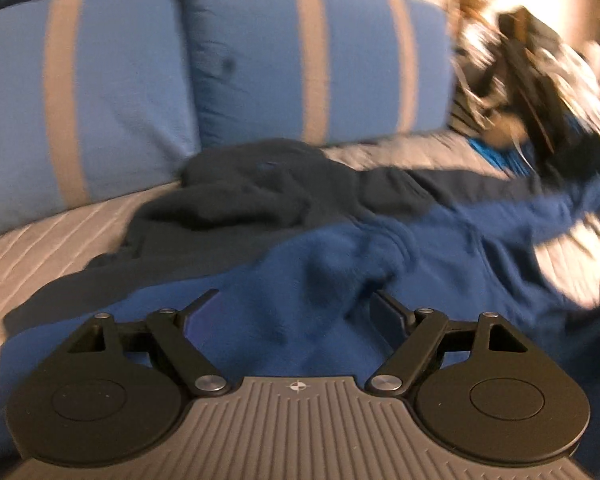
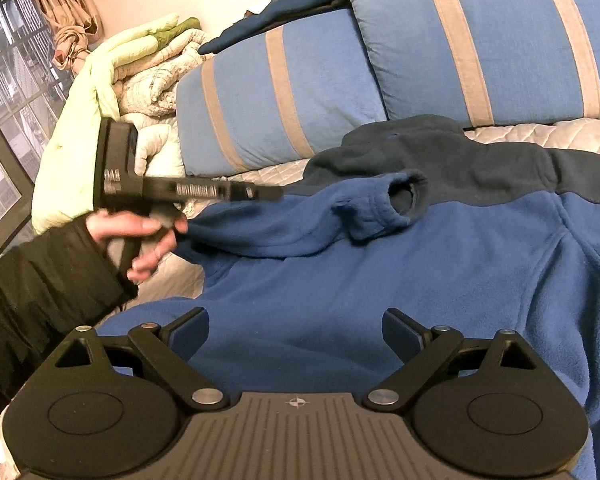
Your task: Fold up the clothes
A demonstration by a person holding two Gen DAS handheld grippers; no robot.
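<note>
Nearest your right gripper [image 2: 296,330] is the blue fleece jacket [image 2: 340,272], spread front-up on the bed so its body gives you a flat base to fold onto. Your jaws there are spread wide with nothing between them, hovering just above the fabric, so you are free to pick a hold.

Starting from the left of that view, your left hand [image 2: 140,236] holds the left gripper [image 2: 274,193] side-on, its tip at the sleeve [image 2: 284,228] that lies crossed over the chest; from here you cannot tell how those jaws stand. The left wrist view settles it: the left gripper [image 1: 296,304] has its jaws apart, with a fold of blue fleece [image 1: 320,280] bunched between them but not pinched.

Further right, the cuff [image 2: 396,200] points at the dark navy collar [image 2: 440,152], which lies toward the striped pillows [image 2: 480,40]. That sleeve likely needs smoothing inward next.
</note>
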